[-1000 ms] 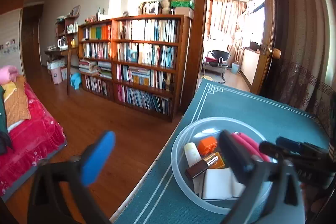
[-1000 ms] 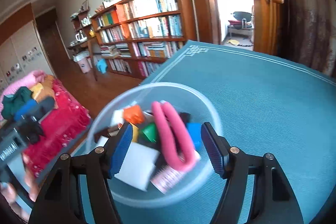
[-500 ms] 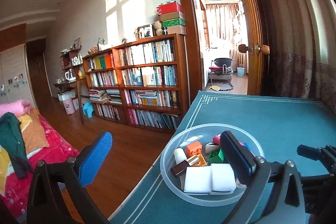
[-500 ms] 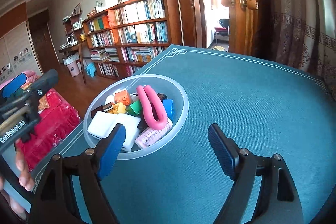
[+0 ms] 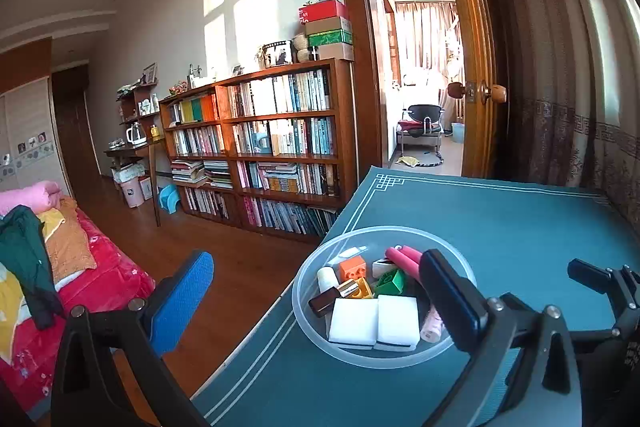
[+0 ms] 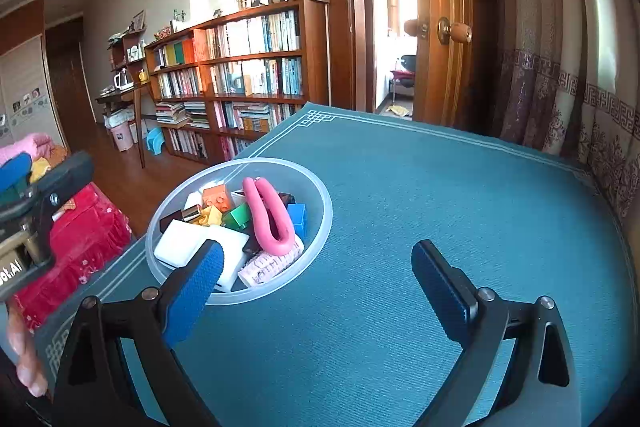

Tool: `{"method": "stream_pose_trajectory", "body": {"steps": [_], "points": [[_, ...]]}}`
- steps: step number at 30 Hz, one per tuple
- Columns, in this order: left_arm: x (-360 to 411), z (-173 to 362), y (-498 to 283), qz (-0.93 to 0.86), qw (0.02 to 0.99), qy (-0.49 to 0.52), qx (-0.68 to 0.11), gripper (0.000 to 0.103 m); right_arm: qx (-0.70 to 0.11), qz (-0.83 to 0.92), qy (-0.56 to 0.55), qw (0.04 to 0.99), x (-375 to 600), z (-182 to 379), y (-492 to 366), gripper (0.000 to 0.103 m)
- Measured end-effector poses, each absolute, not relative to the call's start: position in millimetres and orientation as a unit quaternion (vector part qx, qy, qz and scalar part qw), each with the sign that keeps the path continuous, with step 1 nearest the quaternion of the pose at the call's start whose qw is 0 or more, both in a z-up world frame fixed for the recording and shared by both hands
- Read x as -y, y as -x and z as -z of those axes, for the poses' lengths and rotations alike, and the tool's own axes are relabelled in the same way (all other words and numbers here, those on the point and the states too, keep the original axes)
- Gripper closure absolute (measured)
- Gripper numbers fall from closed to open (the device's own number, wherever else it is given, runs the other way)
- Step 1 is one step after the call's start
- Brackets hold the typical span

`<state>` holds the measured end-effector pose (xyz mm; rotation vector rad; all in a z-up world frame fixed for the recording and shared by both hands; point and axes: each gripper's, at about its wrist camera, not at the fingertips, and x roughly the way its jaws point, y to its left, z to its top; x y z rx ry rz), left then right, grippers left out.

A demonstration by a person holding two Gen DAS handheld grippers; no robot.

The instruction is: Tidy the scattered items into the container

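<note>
Everything visible sits in the bowl (image 6: 320,227), both tongs, left (image 5: 316,291) and right (image 6: 320,287), gaping empty, nothing loose on the surface (image 6: 400,187) — job looks done.

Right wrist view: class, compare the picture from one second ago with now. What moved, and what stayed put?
The right gripper drew back from over the bowl toward the near table, jaws open and empty throughout. The left gripper also pulled back. The pink loop and white blocks stayed in the bowl.
</note>
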<state>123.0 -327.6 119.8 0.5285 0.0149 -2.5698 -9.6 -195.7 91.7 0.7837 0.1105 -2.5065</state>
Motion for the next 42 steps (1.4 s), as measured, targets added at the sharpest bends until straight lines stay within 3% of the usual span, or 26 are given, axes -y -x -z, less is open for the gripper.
{"method": "stream_pose_trajectory", "body": {"steps": [8, 18, 35, 42], "points": [[334.8, -112.3, -117.7, 0.943, 0.251, -0.215, -0.034, 0.000, -0.015, 0.927, -0.280, 0.250, 194.6, -104.8, 17.3, 0.006], [342.8, -99.6, -106.6, 0.935, 0.259, -0.241, -0.035, 0.000, -0.046, 0.921, -0.296, 0.251, 203.9, -73.6, 19.3, 0.006], [344.2, -96.4, -105.9, 0.930, 0.264, -0.256, -0.020, 0.000, -0.070, 0.927, -0.271, 0.248, 208.9, -77.1, 6.8, 0.006], [359.4, -102.4, -113.1, 0.926, 0.281, -0.249, -0.033, 0.000, -0.104, 0.947, -0.229, 0.199, 216.8, -84.5, -3.6, 0.002]]}}
